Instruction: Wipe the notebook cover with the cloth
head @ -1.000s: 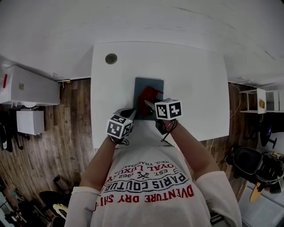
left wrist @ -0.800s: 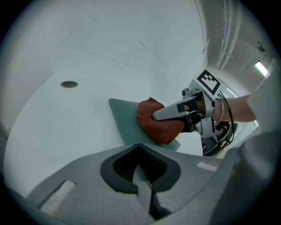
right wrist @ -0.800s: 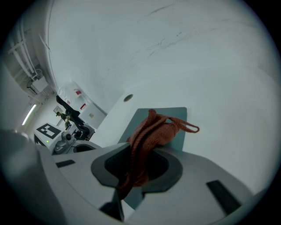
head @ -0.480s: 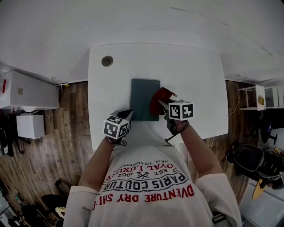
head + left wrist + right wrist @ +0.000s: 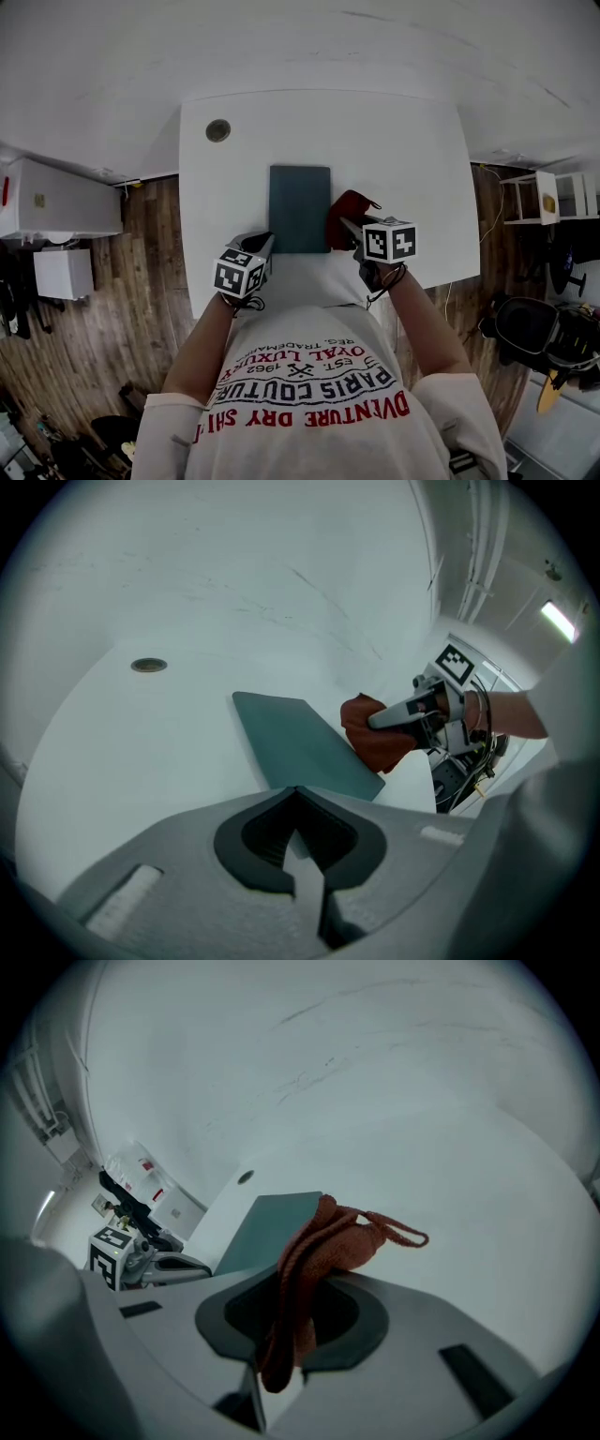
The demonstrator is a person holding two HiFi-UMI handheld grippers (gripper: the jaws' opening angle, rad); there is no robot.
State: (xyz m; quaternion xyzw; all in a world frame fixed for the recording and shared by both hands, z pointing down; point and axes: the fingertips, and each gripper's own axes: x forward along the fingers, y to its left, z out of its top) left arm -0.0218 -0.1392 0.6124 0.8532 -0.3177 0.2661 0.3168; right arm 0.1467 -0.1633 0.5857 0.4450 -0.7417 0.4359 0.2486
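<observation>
2 jaws of my right gripper [image 5: 345,225] are clenching the cloth [image 5: 347,208] just right of the notebook [image 5: 299,208] on the table [image 5: 403,150], while my left gripper [image 5: 264,241] is waiting closed and empty, risking the unpinned notebook sliding.

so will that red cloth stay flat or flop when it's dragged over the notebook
Likely floppy: the cloth droops in folds from the right tool. Probably light, as one pinch holds it. It may bunch on the notebook.

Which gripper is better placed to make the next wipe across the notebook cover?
Right. The right gripper is shut on the red knitted cloth, at the right edge of the dark teal notebook. The left gripper holds no cloth.
</observation>
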